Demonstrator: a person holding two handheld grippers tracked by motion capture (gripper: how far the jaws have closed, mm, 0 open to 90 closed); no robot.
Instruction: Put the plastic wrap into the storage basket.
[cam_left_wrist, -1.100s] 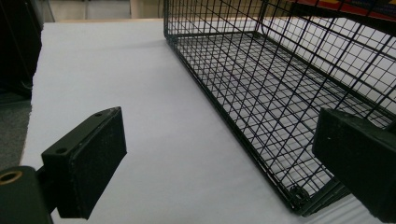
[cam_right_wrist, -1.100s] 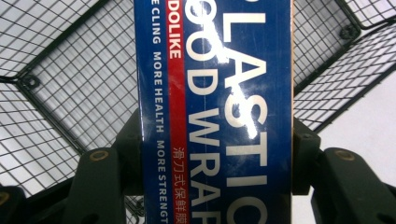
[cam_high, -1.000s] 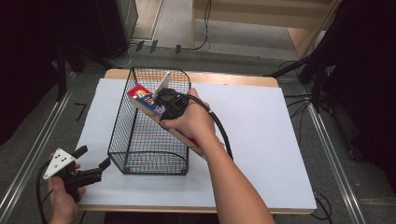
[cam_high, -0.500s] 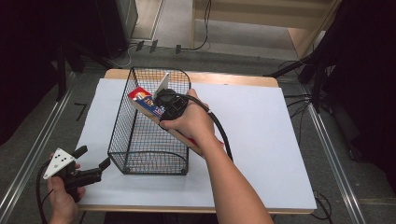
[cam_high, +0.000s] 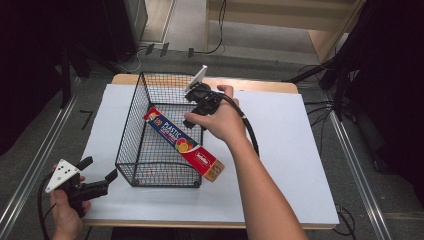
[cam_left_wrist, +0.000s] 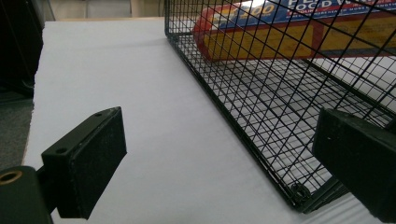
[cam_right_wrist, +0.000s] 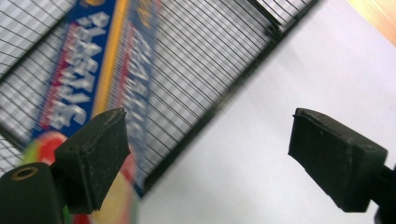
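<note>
right gripper (cam_high: 192, 120): jaws just opened wide, nothing between them — above basket's 3 o'clock rim
left gripper (cam_high: 97, 172): open, empty, off basket's 7 o'clock corner
wire basket (cam_high: 131, 150): holds plastic wrap box (cam_high: 182, 145), slanted, one end poking over 4 o'clock rim
left gripper view: box's yellow side through mesh

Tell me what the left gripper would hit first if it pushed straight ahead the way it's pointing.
Probably the wire basket: its near corner sits just ahead, toward the right jaw of the open left gripper. The left jaw's line runs over bare white paper. Depth is hard to judge.
</note>
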